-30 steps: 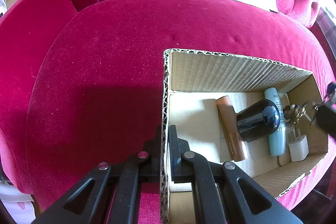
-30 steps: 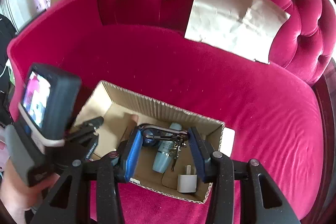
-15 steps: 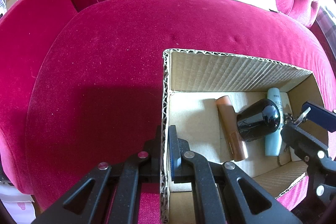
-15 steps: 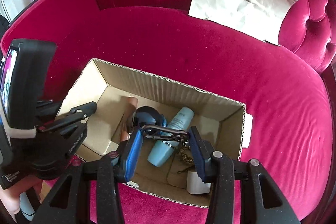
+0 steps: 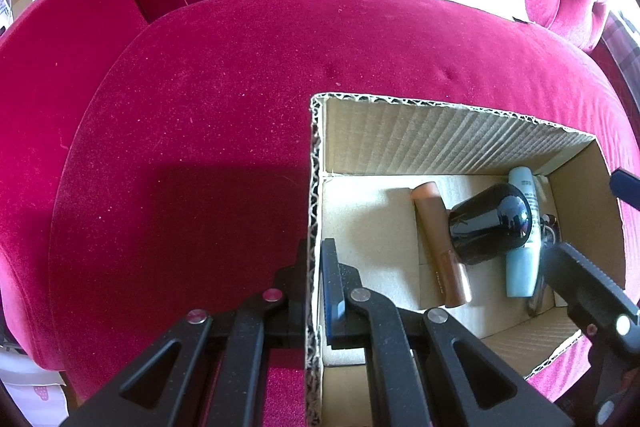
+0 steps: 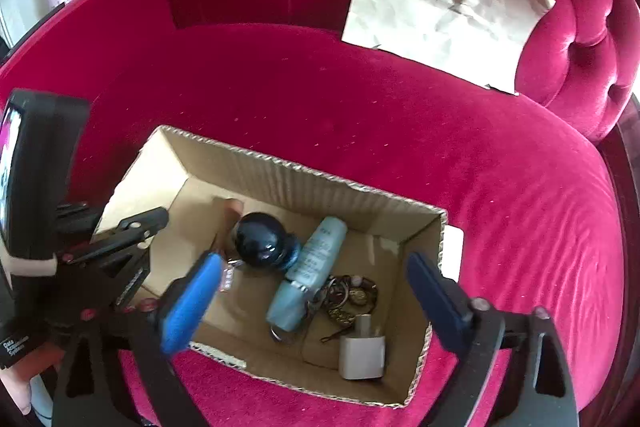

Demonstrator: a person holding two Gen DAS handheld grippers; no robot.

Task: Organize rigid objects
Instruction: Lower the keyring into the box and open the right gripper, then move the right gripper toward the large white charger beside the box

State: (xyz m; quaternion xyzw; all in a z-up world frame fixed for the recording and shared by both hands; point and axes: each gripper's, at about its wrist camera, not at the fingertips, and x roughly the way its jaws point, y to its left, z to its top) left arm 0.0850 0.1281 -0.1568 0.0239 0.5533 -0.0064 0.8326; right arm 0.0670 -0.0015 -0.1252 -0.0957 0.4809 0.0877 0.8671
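A cardboard box [image 6: 308, 183] is sitting on the seat cushion of a red velvet sofa [image 6: 500, 195], toward the cushion's front edge. The left gripper [image 5: 314, 279] is pinching the box's left wall, 1 finger lying outside it and 1 inside, pressed against the corrugated edge. The right gripper [image 6: 316, 303] is hanging over the box's front right part with its blue pads [image 6: 192, 307] spread wide apart and nothing between them.

Inside the box, 5 things are lying on the floor. A copper-coloured tube [image 5: 438, 245] is resting lengthwise near the middle. Just to its right a glossy black rounded container [image 5: 490, 223] is lying on its side, touching the tube and overlapping a pale blue bottle [image 6: 310, 273], which is slanting from the back wall toward the front. A bunch of keys on rings [image 6: 348, 297] is crowding against the bottle's lower end, near the right wall. A white plug adapter [image 6: 362, 353] is standing in the front right corner, just beside the keys.

Behind the box, a creased sheet of brown paper [image 6: 440, 3] is leaning against the tufted backrest at the cushion's rear right. A small white object [image 6: 453, 253] is sticking out just outside the box's right wall; what it is cannot be told.
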